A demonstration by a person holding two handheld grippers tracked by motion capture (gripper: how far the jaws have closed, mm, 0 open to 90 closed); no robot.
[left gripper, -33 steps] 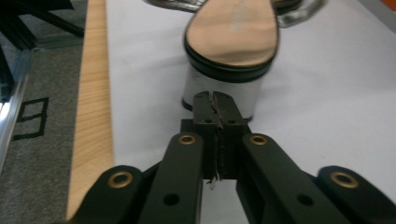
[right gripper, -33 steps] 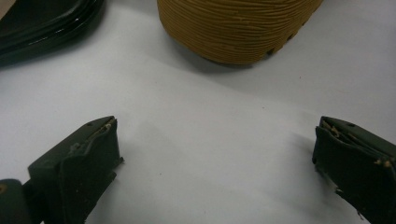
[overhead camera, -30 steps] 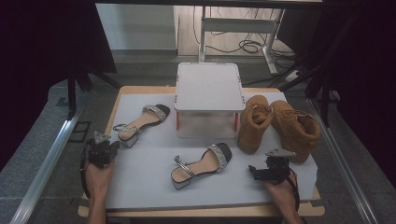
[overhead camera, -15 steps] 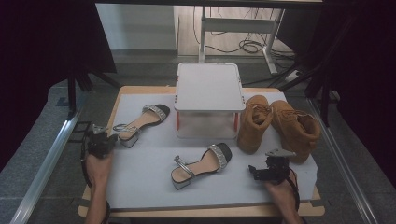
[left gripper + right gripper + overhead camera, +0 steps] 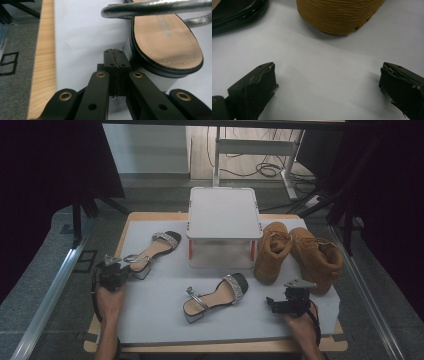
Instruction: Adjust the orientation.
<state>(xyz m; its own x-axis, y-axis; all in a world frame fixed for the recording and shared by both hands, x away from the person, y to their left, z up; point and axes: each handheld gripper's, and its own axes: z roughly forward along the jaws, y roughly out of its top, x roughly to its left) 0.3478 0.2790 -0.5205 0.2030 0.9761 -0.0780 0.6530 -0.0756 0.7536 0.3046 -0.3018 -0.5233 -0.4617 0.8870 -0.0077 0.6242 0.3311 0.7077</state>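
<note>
Left gripper [image 5: 111,276] has crept up to the far-left sandal's [image 5: 150,251] heel on the tabletop [image 5: 160,305], jaws pressed together, nothing held. Right gripper [image 5: 289,301] waits apart. Next, I'd guess: open and grab that heel.

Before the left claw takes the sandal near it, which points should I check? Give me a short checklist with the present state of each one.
1. Left claw open for a grasp: not ok, its jaws are shut together with nothing between them.
2. Left claw close to the left sandal: ok, it sits by the heel.
3. Heel touched by the left claw: cannot tell.
4. Right claw out of the way: ok, open over bare mat near a tan boot.
5. Second sandal apart from the first: ok.
6. White box lid closed: ok.
</note>
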